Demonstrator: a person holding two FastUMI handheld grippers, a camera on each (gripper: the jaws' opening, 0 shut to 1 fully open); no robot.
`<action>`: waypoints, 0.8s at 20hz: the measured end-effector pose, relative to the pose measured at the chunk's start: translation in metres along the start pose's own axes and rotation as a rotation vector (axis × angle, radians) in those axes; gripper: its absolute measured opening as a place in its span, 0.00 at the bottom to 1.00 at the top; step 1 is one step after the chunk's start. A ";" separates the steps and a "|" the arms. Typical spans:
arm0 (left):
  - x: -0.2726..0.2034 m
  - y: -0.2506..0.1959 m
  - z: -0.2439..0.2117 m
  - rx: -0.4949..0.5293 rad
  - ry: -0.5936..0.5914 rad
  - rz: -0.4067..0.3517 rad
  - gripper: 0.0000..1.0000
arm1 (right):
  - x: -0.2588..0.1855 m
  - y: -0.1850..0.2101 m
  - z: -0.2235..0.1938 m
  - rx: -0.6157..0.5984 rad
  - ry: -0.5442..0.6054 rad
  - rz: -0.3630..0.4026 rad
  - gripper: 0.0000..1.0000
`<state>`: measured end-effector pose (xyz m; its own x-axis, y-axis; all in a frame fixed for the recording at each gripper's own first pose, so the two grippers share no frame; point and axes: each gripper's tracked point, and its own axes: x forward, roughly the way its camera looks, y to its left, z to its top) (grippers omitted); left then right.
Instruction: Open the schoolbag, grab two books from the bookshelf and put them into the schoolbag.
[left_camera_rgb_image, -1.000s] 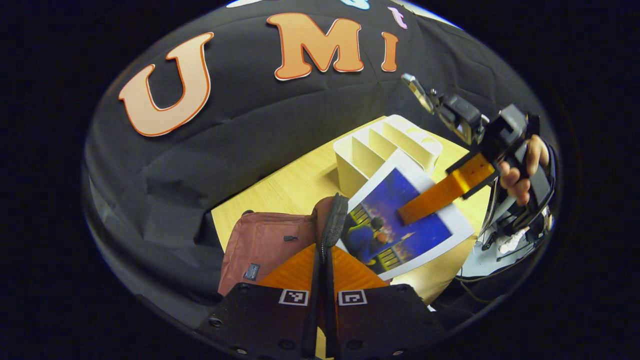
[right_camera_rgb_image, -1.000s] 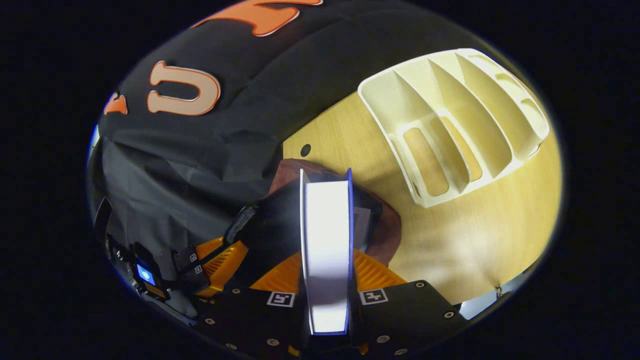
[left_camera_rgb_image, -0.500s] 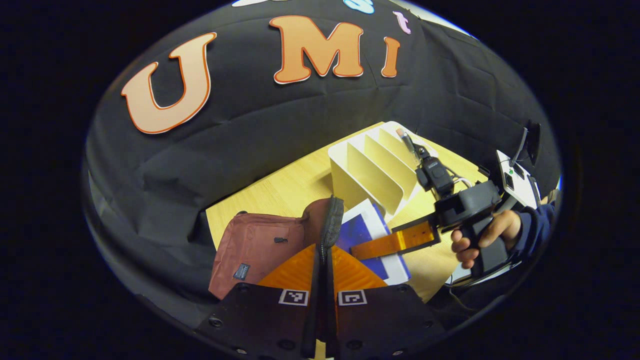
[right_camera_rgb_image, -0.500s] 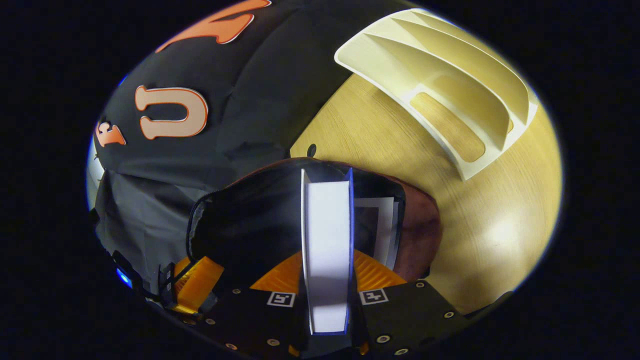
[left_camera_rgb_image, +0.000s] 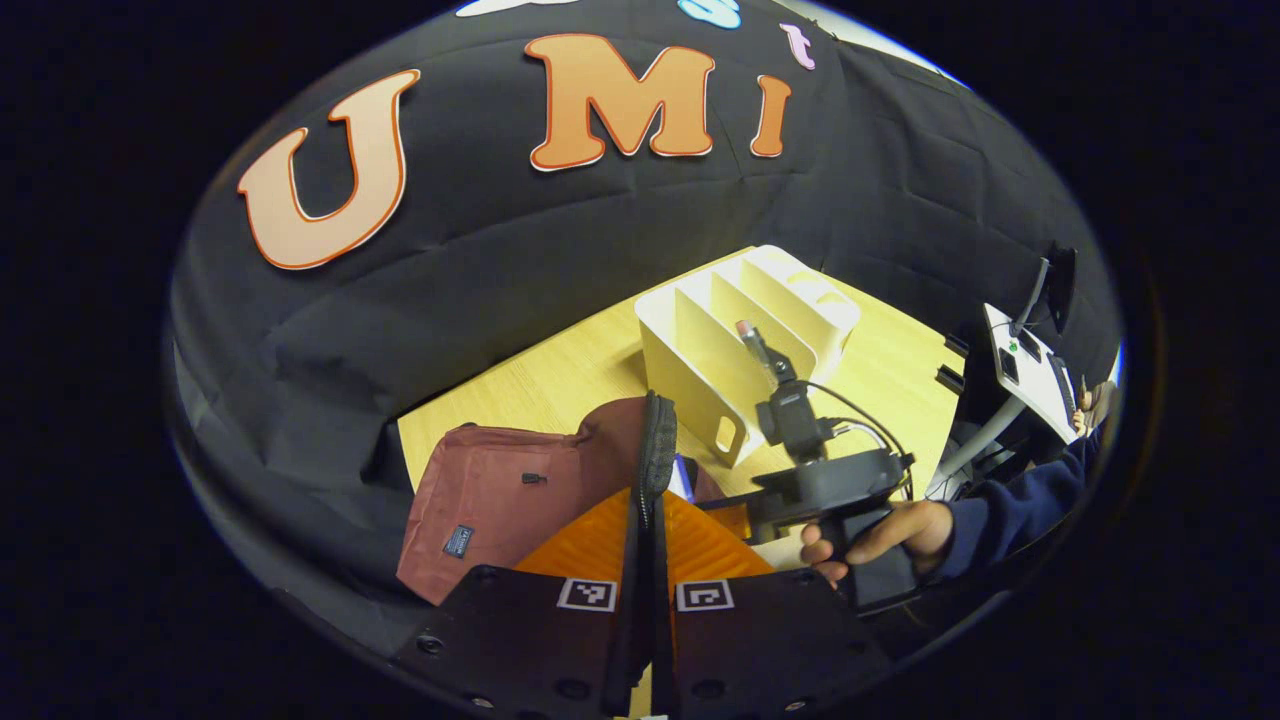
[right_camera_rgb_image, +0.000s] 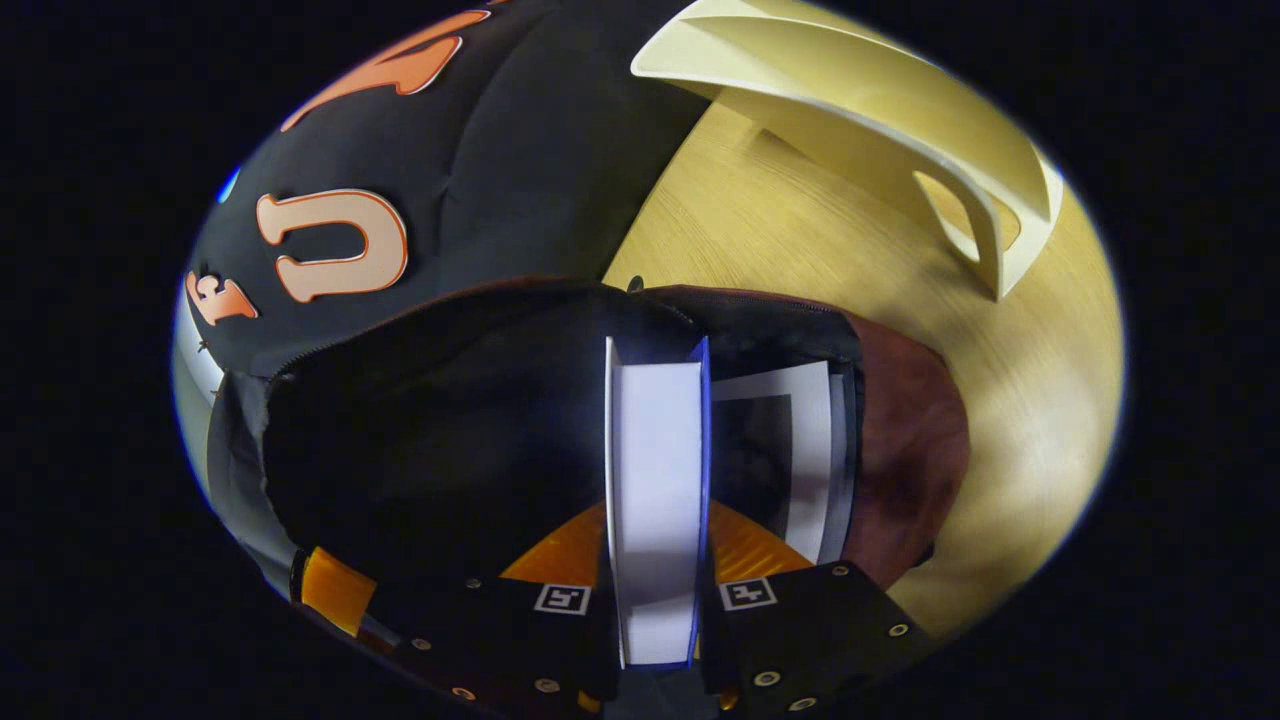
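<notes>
In the left gripper view, the left gripper (left_camera_rgb_image: 645, 520) has its fingers pinched together on the dark zippered rim of the schoolbag (left_camera_rgb_image: 500, 490), holding the mouth up and open. The reddish bag slumps on the wooden table (left_camera_rgb_image: 560, 370) with the white bookshelf (left_camera_rgb_image: 740, 320) just behind it, its slots looking bare from here. On the far side of the rim from the bag's front panel, a hand (left_camera_rgb_image: 880, 535) in a dark sleeve steers the right gripper (left_camera_rgb_image: 735, 505) down into the bag; a sliver of blue cover shows at the rim.

In the right gripper view, that gripper is closed on a book (right_camera_rgb_image: 655, 490), page edges facing the camera, both fingers pressing its blue covers. The book's far end is already inside the bag's dark opening, and another book (right_camera_rgb_image: 800, 440) lies within, just beside it against the bag's wall nearer the bookshelf.

This looks like the second book going in, so the task is nearly done. The next move calls for lowering it a little deeper alongside the first, then parting the fingers and drawing out without snagging the rim.
</notes>
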<state>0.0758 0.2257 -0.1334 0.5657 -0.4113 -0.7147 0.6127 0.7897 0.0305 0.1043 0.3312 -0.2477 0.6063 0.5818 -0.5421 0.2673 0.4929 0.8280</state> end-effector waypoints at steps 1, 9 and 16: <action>0.001 -0.001 0.002 0.000 -0.005 -0.002 0.07 | 0.007 0.001 0.000 -0.001 0.000 0.008 0.32; 0.005 0.003 -0.005 -0.035 -0.004 0.008 0.07 | 0.008 -0.029 0.011 -0.124 -0.024 -0.140 0.57; 0.019 -0.033 -0.005 -0.038 -0.045 -0.047 0.20 | -0.065 -0.054 0.055 -0.291 -0.144 -0.287 0.93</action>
<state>0.0637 0.1941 -0.1510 0.5621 -0.4675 -0.6822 0.6180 0.7856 -0.0292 0.0918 0.2312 -0.2491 0.6423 0.3085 -0.7016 0.2302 0.7955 0.5605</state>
